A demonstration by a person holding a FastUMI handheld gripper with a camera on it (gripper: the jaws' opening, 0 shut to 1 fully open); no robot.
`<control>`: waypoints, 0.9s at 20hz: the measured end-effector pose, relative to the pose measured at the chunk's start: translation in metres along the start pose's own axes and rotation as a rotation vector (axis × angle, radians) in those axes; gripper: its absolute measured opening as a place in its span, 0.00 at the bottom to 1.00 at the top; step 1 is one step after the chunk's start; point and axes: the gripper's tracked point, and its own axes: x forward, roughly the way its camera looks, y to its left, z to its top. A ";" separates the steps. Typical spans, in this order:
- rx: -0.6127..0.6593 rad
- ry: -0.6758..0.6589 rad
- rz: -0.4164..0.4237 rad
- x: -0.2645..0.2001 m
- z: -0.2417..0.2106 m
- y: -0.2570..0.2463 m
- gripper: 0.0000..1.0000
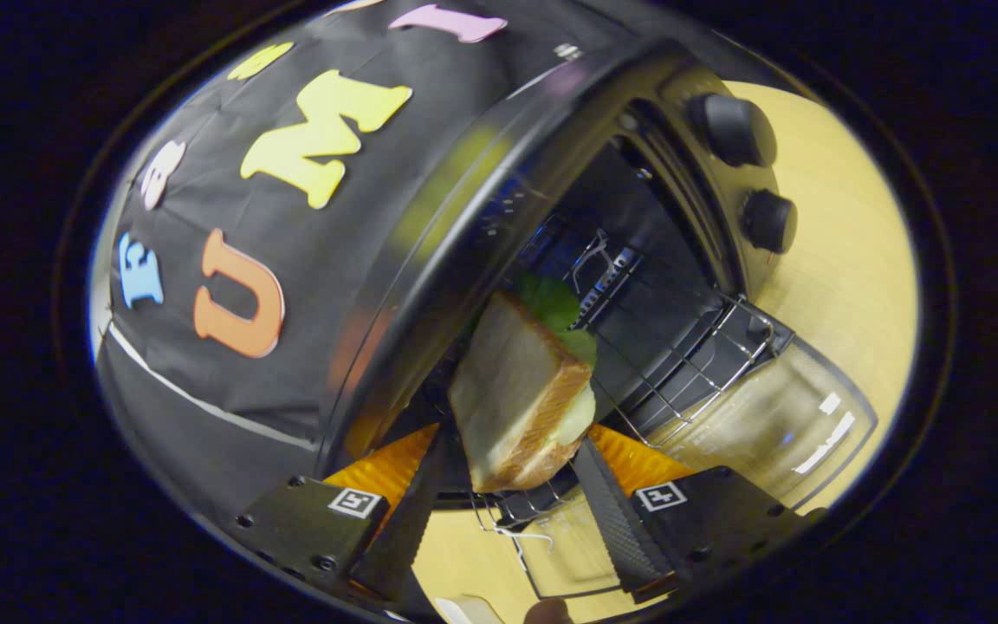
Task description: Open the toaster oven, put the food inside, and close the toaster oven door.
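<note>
We have the tool (512,485) closed on the sandwich (521,394), both fingers pressing its sides near its lower end, so the jaws stand about a sandwich-thickness apart, not fully shut. The view is rolled hard, so everything reads tilted. The sandwich sticks out ahead of the fingers along their line, its long axis pointing into the mouth of the toaster oven (638,260), with green lettuce (551,303) showing at its far end and a pale filling along one edge. The toaster oven is open: its glass door (776,425) lies dropped down beside the opening, toward the knob side of the sandwich, resting over the wooden surface (837,260). The wire rack (681,364) sits inside the cavity, just beyond and to the knob side of the sandwich's far end; we judge the lettuce tip is about at the threshold of the opening, but whether it is over the rack yet we cannot tell. Two knobs (746,173) sit on the oven's front panel, past the cavity from the sandwich. What the next move turns on: the rack lies straight ahead of the tool and slightly toward the door side, so we judge it calls for pushing forward along the fingers' line, then lowering onto the wires before letting go. Risk as we see it: the sandwich clipping the oven's top edge (482,217), which lies close along its other side. Door closing not yet done.
</note>
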 end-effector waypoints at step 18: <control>-0.723 0.002 -0.158 -0.172 -0.048 -0.010 0.99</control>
